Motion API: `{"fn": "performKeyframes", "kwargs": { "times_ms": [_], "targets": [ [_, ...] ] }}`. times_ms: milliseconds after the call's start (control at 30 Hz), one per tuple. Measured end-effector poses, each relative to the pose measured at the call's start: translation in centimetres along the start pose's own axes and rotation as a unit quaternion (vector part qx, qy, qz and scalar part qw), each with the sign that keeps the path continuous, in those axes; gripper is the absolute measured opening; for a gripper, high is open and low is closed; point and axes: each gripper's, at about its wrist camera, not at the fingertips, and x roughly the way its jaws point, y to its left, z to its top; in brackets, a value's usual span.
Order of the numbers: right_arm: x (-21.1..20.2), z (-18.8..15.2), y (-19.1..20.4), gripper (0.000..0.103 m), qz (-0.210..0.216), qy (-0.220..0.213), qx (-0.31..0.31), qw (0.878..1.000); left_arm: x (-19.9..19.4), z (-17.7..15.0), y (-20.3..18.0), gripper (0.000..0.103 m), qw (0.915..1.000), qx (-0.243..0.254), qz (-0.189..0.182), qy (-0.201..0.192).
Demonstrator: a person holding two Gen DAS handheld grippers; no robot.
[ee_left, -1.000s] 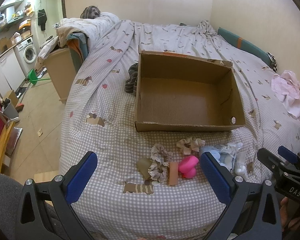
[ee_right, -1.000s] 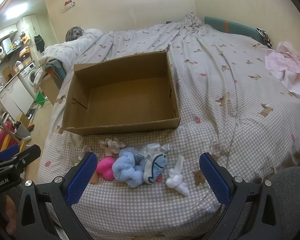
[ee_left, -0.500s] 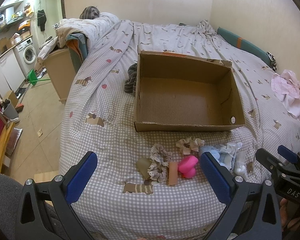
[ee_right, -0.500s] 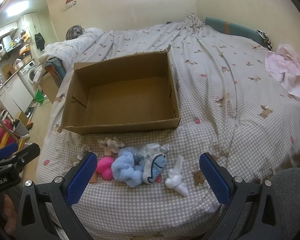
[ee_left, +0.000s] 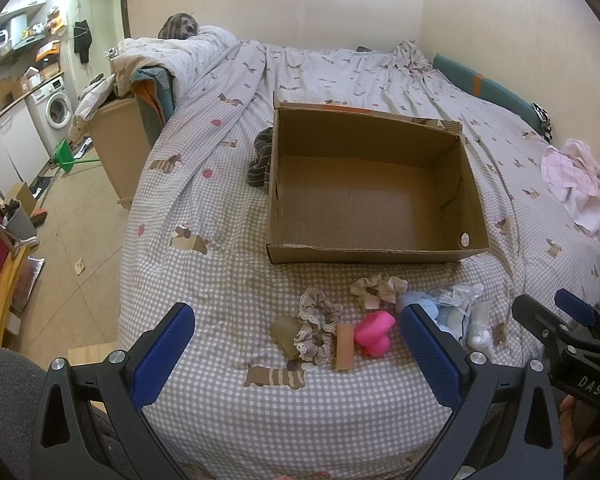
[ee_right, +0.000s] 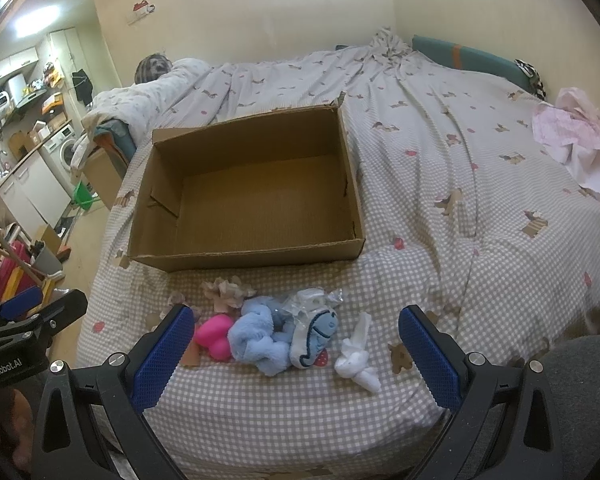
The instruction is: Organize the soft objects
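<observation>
An empty cardboard box [ee_left: 466,200] [ee_right: 356,200] lies open on the checked bed. In front of it sits a row of soft things: a lace scrunchie [ee_left: 316,330], a beige scrunchie [ee_left: 376,289] [ee_right: 228,291], a pink heart toy [ee_left: 374,332] [ee_right: 216,336], a blue fluffy cloth [ee_right: 256,340], a blue-and-white sock [ee_right: 316,336] and a white knotted cloth [ee_right: 358,362]. My left gripper [ee_left: 296,354] is open and empty, held above the lace scrunchie. My right gripper [ee_right: 296,354] is open and empty, above the blue cloth and sock.
A striped dark garment [ee_left: 262,158] lies left of the box. Pink clothes [ee_left: 576,184] [ee_right: 576,140] are heaped at the bed's right side. A wooden cabinet [ee_left: 120,148] and kitchen floor lie beyond the bed's left edge.
Both views have shifted very slightly; the soft things and the box have not moved. Both grippers stay open.
</observation>
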Motion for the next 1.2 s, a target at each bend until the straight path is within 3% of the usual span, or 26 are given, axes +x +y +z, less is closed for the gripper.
{"fn": "performKeyframes", "kwargs": {
  "times_ms": [600, 700, 900, 1067, 1133, 1200],
  "targets": [
    [-0.3, 0.4, -0.4, 0.103, 0.006, 0.007, 0.009, 1.0, -0.2, 0.1, -0.2, 0.102, 1.0, -0.002, 0.001, -0.001],
    [-0.8, 1.3, -0.5, 0.103, 0.028, 0.017, 0.01, 0.999, -0.1, 0.2, -0.1, 0.102, 1.0, -0.006, -0.001, 0.001],
    [1.2, 2.8, -3.1, 0.103, 0.044, 0.089, 0.059, 0.993, 0.0, 0.2, 0.5, 0.102, 0.9998, -0.017, 0.002, 0.008],
    [4.8, 2.9, -6.7, 0.103, 0.046, 0.167, 0.126, 0.977, 0.3, 0.2, 1.0, 0.102, 0.9993, -0.031, 0.007, 0.017],
    [6.0, 2.7, -7.9, 0.085, 0.045, 0.199, 0.153, 0.967, 0.8, 0.1, 1.2, 0.102, 0.999, -0.03, 0.023, 0.025],
    [6.9, 2.5, -8.8, 0.084, 0.059, 0.214, 0.179, 0.958, 1.2, 0.0, 1.5, 0.102, 0.9983, -0.034, 0.033, 0.033]
  ]
}}
